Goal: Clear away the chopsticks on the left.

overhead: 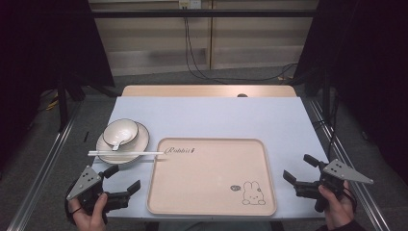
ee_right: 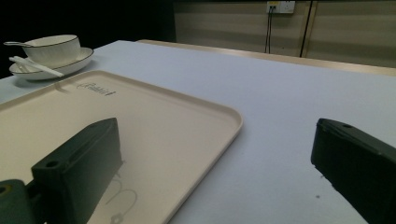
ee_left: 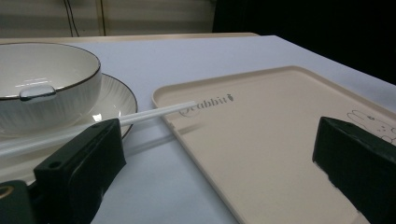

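A cream tray [overhead: 211, 192] with a rabbit drawing lies at the table's front centre, bare inside. Left of it a white bowl [overhead: 120, 131] with a spoon [overhead: 117, 144] in it sits on a white plate [overhead: 107, 149]. White chopsticks [overhead: 125, 153] lie across the plate's near rim, tips over the tray's corner [ee_left: 163, 111]. My left gripper [overhead: 122, 178] is open near the front left, beside the tray's left edge [ee_left: 205, 168]. My right gripper [overhead: 299, 168] is open at the front right, just off the tray's right edge [ee_right: 219, 140]. Both hold nothing.
A pale blue cloth [overhead: 216, 118] covers the table, with a strip of wood [overhead: 207, 91] showing at the far edge. Metal rails [overhead: 43, 173] run along both sides of the table. Cables [overhead: 202, 72] trail on the floor beyond.
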A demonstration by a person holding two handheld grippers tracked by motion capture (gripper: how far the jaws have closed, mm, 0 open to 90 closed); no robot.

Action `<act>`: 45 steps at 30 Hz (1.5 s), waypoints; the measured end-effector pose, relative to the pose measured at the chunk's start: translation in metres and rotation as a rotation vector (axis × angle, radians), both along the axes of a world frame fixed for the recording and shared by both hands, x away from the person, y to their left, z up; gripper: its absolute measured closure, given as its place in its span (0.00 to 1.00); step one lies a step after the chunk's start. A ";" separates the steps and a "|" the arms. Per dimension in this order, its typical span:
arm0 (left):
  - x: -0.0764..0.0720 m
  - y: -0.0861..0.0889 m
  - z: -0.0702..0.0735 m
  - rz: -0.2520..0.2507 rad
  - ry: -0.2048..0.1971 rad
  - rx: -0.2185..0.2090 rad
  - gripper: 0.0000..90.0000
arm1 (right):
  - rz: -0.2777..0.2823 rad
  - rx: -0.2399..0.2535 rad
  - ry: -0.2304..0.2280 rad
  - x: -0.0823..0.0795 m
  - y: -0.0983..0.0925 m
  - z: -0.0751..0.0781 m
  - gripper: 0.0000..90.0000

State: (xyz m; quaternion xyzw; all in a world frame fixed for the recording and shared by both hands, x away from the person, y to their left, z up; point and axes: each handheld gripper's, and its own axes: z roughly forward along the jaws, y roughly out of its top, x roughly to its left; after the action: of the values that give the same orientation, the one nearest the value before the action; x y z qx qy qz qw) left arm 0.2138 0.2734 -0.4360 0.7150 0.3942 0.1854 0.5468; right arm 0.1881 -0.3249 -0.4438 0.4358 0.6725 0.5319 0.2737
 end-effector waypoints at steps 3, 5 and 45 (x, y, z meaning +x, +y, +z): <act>0.000 0.000 0.000 -0.014 0.000 -0.002 0.02 | 0.002 -0.011 -0.005 0.000 0.000 0.000 0.01; 0.000 -0.001 0.000 -0.017 0.002 -0.005 0.02 | 0.003 -0.013 -0.009 0.000 0.001 0.000 0.01; 0.042 0.058 0.025 -0.184 0.100 0.213 0.18 | 0.063 -0.018 0.003 0.001 0.006 -0.001 0.01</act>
State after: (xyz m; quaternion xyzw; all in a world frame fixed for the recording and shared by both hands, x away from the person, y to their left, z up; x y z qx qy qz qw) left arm 0.2558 0.3319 -0.4112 0.8104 0.3319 0.1393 0.4622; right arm 0.1896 -0.3193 -0.4444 0.4128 0.6910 0.5335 0.2598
